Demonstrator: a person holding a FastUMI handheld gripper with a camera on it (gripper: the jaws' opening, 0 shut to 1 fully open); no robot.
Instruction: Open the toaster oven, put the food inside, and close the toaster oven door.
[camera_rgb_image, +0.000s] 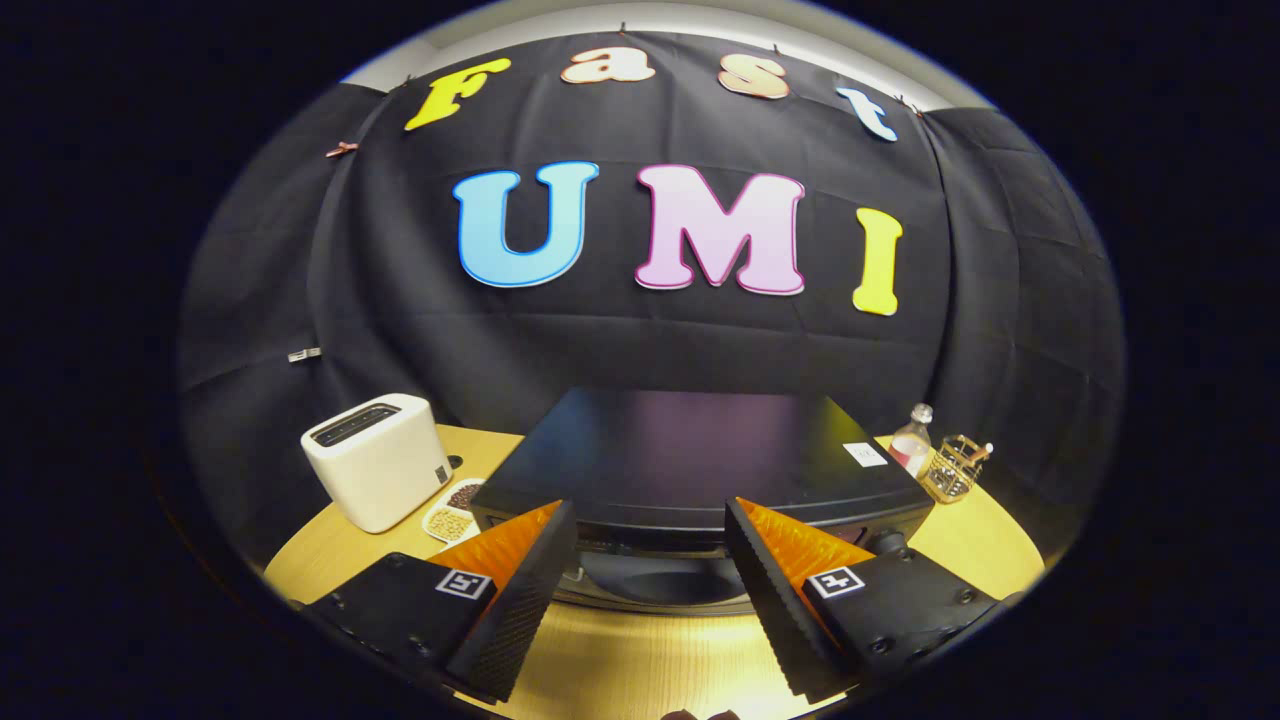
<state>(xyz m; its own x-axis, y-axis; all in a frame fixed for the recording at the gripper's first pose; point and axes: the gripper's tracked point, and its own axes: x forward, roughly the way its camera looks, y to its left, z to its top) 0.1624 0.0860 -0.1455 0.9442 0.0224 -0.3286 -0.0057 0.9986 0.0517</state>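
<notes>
The gripper (650, 565) hangs above the front edge of the oven (700, 465), fingers spread wide apart with nothing between them; the oven sits just ahead on the round table (990, 545), its dark top facing the camera and its front dropping away between the fingers; the door looks closed, though the front is seen too steeply to be sure, and I cannot make out a handle.

The main risk, as I judge it, is the approach to the door; coming from above, the fingers could slide off the top edge or pinch the frame rather than the handle, and a pull at the wrong height might drag the whole oven forward across the table.

The food is hard to identify; a dish (455, 510) of small brown and tan pieces lies left of the oven, touching or just beside a white toaster (378, 460); if that is the food, reaching for it could knock the toaster or spill the loose pieces.

A bottle (912, 440) and a wire holder (955, 468) stand near the oven's right rear corner; a wide swing could topple them.
</notes>
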